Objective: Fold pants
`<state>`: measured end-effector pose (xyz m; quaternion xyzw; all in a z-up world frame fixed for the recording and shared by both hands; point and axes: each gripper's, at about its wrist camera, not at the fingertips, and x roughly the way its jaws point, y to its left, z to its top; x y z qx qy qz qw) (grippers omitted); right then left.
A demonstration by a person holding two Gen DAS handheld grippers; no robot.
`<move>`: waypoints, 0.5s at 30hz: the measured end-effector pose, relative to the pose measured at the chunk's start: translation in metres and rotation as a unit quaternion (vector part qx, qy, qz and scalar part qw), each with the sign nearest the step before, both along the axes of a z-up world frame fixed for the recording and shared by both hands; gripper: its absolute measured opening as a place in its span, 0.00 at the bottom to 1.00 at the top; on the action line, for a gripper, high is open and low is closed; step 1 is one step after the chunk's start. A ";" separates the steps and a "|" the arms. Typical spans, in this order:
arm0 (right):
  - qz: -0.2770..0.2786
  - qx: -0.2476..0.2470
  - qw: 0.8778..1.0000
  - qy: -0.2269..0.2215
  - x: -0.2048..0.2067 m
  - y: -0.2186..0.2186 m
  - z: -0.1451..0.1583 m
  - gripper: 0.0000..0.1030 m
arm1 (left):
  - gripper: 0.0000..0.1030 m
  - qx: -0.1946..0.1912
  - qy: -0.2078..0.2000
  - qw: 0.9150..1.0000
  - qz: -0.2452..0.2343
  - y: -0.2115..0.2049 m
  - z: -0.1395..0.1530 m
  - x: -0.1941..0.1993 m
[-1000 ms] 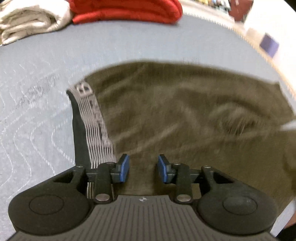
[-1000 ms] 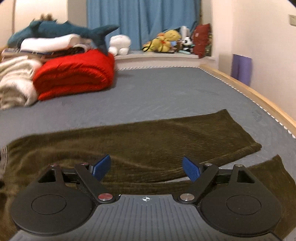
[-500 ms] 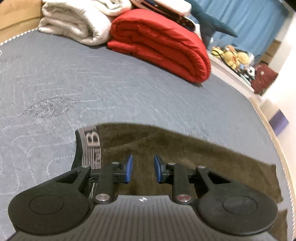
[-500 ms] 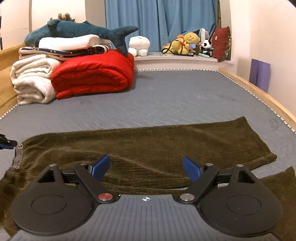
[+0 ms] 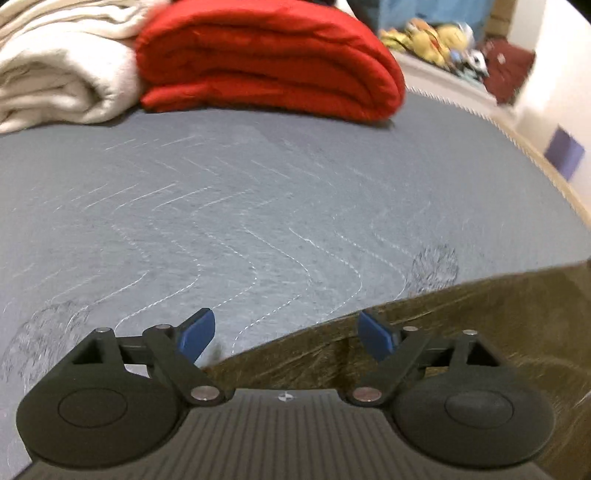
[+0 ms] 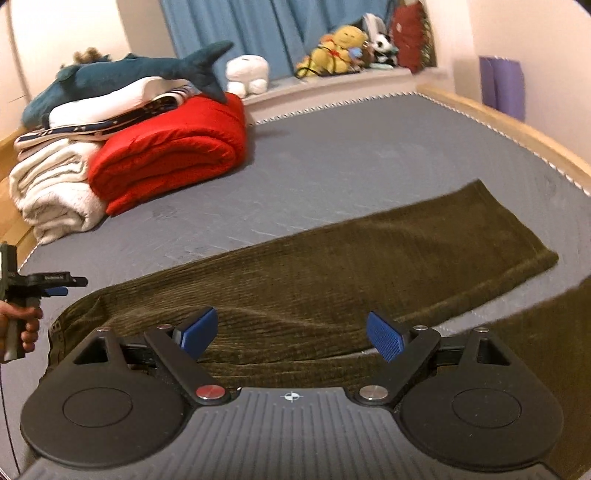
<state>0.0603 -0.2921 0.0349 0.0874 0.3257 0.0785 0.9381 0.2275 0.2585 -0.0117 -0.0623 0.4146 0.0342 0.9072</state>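
The left tongs (image 5: 284,334) are opening with nothing between the blue pads, above the bed (image 5: 258,206) at the waistband edge of the olive corduroy pants (image 6: 332,280). The right tongs (image 6: 291,334) gape empty over the legs, which part rightwards. Align both legs squarely before folding. No containers visible.

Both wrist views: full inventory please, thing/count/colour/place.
pants: 1, olive corduroy, flat across near mattress
mattress: 1, grey quilted
quilt: 1, red, folded, far left
blanket: 1, cream, folded, left of quilt
shark plush: 1, teal, atop the pile
plush toys: several, yellow and mixed, window ledge
curtain: 1, blue, behind ledge
left claw: black, blue pads, jaws opening, nothing between
right claw: black, blue pads, open above pants
hand: 1, far left, gripping left claw's handle
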 end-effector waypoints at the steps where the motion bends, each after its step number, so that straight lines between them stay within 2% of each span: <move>1: -0.003 0.000 1.000 0.003 0.001 -0.001 -0.001 0.86 | 0.86 0.011 0.005 1.000 -0.014 -0.003 -0.004 0.005; 3: -0.008 -0.002 1.000 0.007 0.001 -0.003 -0.002 0.86 | 0.84 0.015 0.029 0.999 -0.043 -0.008 -0.016 0.012; 5: -0.013 -0.004 1.000 0.008 0.001 -0.006 -0.003 0.86 | 0.65 0.034 0.039 0.996 -0.069 -0.016 -0.022 0.012; 6: -0.017 -0.004 1.000 0.009 0.002 -0.007 -0.003 0.86 | 0.37 0.048 0.043 0.995 -0.077 -0.020 -0.025 0.010; 7: -0.021 -0.004 1.000 0.011 0.002 -0.009 -0.004 0.86 | 0.21 0.055 0.048 0.994 -0.084 -0.024 -0.025 0.006; 9: -0.029 -0.001 0.999 0.015 0.003 -0.012 -0.005 0.86 | 0.13 0.059 0.035 0.994 -0.091 -0.029 -0.016 -0.008; 15: -0.050 0.002 0.998 0.022 0.005 -0.020 -0.008 0.86 | 0.09 0.016 -0.047 0.994 -0.100 -0.048 0.043 -0.088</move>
